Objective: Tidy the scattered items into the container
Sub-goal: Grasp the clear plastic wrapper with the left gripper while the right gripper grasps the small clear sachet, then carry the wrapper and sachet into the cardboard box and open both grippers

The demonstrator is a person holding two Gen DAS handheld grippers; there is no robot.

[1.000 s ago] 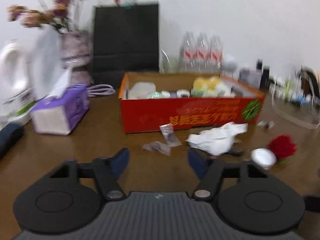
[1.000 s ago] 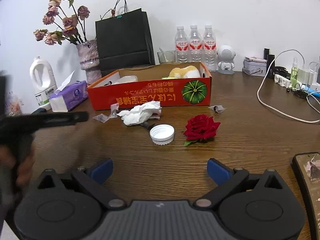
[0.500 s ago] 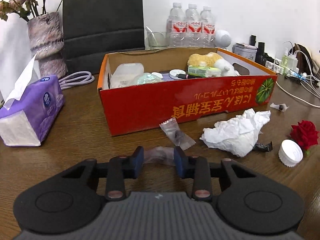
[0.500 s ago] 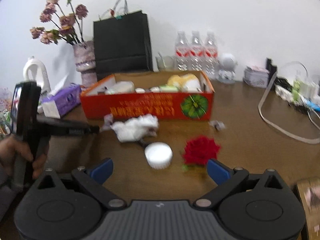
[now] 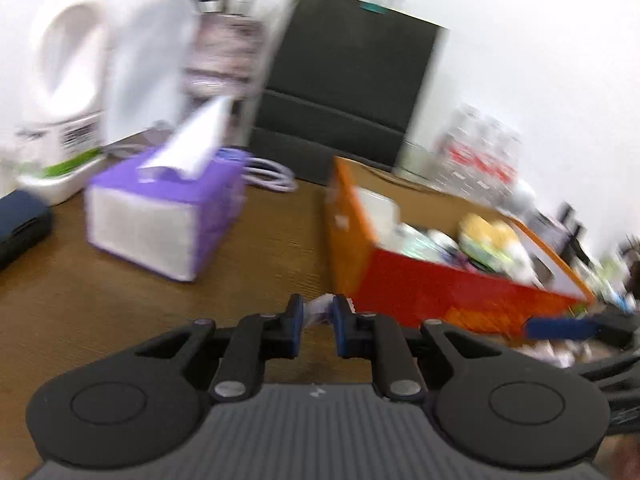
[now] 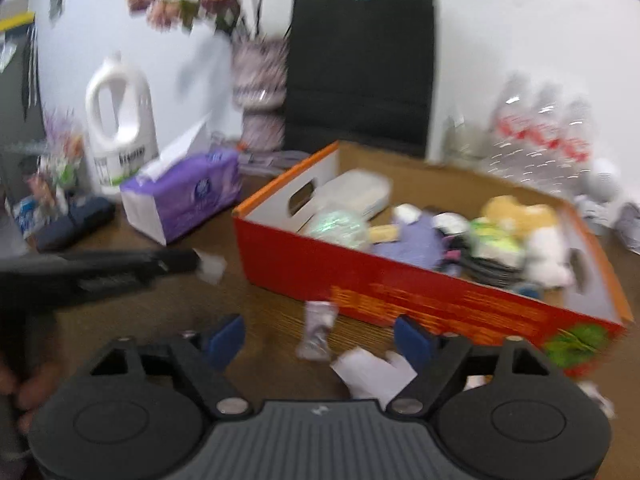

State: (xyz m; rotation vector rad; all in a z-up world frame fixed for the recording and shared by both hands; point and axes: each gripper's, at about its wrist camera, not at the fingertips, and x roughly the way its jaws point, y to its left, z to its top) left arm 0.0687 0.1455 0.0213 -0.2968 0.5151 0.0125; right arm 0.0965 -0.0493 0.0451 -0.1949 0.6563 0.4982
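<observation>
In the left wrist view, the left gripper [image 5: 314, 316] sits at lower centre, its jaws closing, nearly together on a small clear wrapper [image 5: 319, 309] pinched between the pads. The red box [image 5: 452, 284] lies to the right, a purple tissue pack [image 5: 168, 216] at mid left.

In the right wrist view, the right gripper [image 6: 320, 340] is at lower centre, jaws wide apart and closing, gripping nothing. A second wrapper [image 6: 318, 334] and crumpled white paper [image 6: 372, 372] lie on the table [image 6: 260, 304] between them. The box [image 6: 400, 296] fills the right half. At mid left, the left gripper [image 6: 196, 260] holds its wrapper [image 6: 210, 268] beside the box.
</observation>
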